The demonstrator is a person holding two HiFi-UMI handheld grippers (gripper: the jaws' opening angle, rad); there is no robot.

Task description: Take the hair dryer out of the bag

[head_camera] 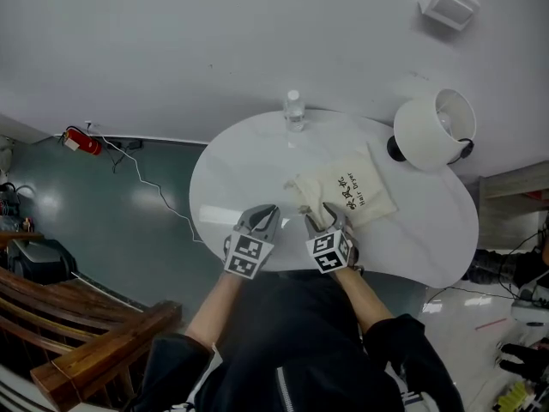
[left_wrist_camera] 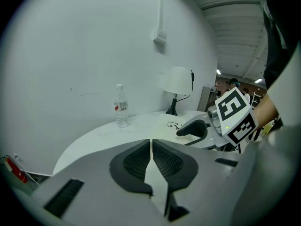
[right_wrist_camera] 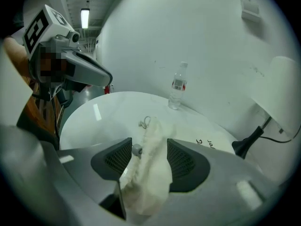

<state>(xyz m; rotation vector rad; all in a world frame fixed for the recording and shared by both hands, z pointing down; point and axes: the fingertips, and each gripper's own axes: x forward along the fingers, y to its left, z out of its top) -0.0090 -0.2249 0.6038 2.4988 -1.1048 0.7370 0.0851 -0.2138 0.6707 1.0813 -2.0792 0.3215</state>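
The bag's (head_camera: 356, 191) neck lies between the right gripper's (head_camera: 326, 219) wide-open jaws, its body stretching toward the table's (head_camera: 240, 178) right edge; the left gripper (head_camera: 268, 215) is closed and empty.

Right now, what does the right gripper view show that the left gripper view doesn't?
Only the right gripper view: the bag's gathered mouth lying between the right gripper's open jaws, its drawstring beyond. Only the left gripper view: the left gripper shut on nothing, and the right gripper's marker cube. Both: the water bottle, the lamp, the white table, the bag's printed side.
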